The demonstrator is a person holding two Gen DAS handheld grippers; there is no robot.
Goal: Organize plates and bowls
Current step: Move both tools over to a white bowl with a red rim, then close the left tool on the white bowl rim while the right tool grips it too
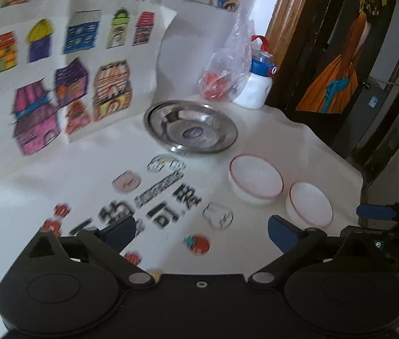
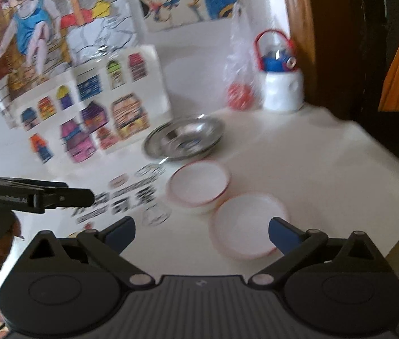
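Note:
A steel plate (image 1: 192,126) lies on the white table (image 1: 58,186) near the wall; it also shows in the right wrist view (image 2: 185,137). Two white bowls with red rims stand side by side to its right: the farther bowl (image 1: 256,179) (image 2: 198,185) and the nearer bowl (image 1: 311,204) (image 2: 249,226). My left gripper (image 1: 201,227) is open and empty above the stickered table, left of the bowls. My right gripper (image 2: 201,227) is open and empty, with the nearer bowl just ahead between its fingers.
Coloured drawings of houses (image 1: 72,79) lean against the wall. A clear plastic bag with red items (image 1: 227,67) and a white bottle with a blue and red lid (image 1: 257,84) stand behind the plate. Stickers (image 1: 160,195) cover the table. The table edge (image 1: 349,166) is to the right.

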